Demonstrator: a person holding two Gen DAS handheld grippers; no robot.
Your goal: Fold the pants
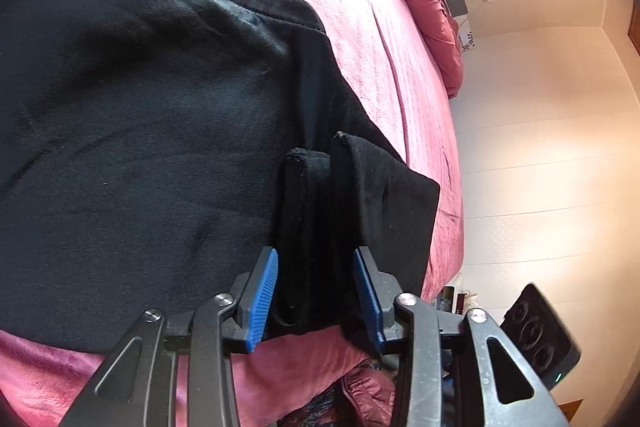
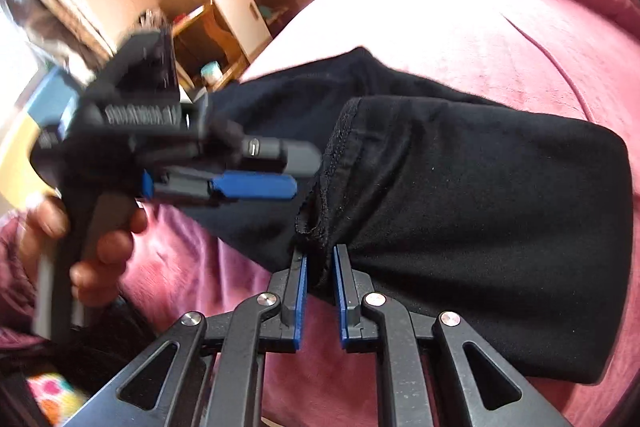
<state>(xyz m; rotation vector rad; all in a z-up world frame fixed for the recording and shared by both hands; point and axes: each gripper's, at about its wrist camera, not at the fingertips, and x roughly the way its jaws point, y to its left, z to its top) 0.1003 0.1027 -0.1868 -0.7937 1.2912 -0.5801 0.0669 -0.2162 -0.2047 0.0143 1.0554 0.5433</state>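
Pink bedspread (image 2: 500,27), black pants (image 2: 480,187), left gripper (image 2: 296,163) label blurred, perhaps unreadable

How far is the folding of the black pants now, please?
Done: the pants lie on the bed, with layers apparently doubled over. In hand: the right gripper pinches a hem edge; bunched cuffs sit between the pads of the left gripper, grip unclear. Left: probably carrying this end across and smoothing it flat.
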